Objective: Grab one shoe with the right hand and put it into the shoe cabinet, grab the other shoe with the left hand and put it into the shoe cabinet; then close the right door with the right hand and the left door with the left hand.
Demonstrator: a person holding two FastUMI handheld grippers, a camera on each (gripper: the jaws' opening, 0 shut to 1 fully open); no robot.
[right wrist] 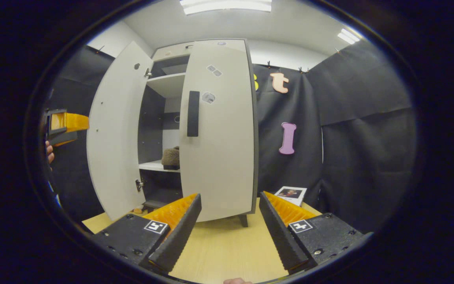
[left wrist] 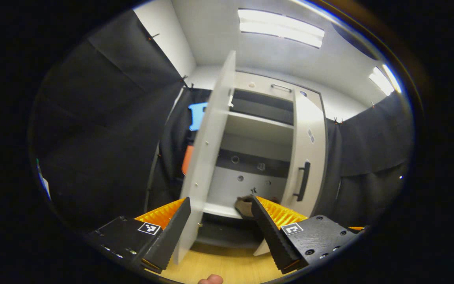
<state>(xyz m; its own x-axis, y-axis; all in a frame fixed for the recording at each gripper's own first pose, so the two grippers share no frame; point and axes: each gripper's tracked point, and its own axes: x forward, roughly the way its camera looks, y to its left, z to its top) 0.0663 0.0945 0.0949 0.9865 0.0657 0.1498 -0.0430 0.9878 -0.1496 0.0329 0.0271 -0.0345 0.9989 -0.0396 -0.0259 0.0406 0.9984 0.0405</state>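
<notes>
Shoe cabinet (right wrist: 215, 130) stands on the pale wooden floor (right wrist: 227, 244) ahead of both tools I am steering, against the booth's black cloth wall (right wrist: 365, 138). Nearest in the left gripper view, my left gripper (left wrist: 221, 232) has its fingers spread wide with nothing between them, the edge of the cabinet's left door (left wrist: 207, 157) running up between them just beyond. In the right gripper view, my right gripper (right wrist: 230, 232) is likewise spread and empty above the floor, short of the cabinet's front.

Beyond the fingers, the left door stands swung out, edge-on to the left gripper view and seen as a broad white panel in the right gripper view. The right door (right wrist: 221, 134), with its dark vertical handle (right wrist: 193, 113), lies nearly flush with the cabinet front in the right gripper view; in the left gripper view it stands slightly ajar.

Through the gap between the doors, a brown shoe (right wrist: 170, 157) sits on a white shelf (right wrist: 158, 166) inside, near the shelf's front edge. I cannot tell whether a second shoe lies beside it.

At the far left of the right gripper view, the left gripper shows beside the open door, with a person's fingers (right wrist: 49, 153) under it. A small white box (right wrist: 291, 195) rests on the floor by the cabinet's right side.
</notes>
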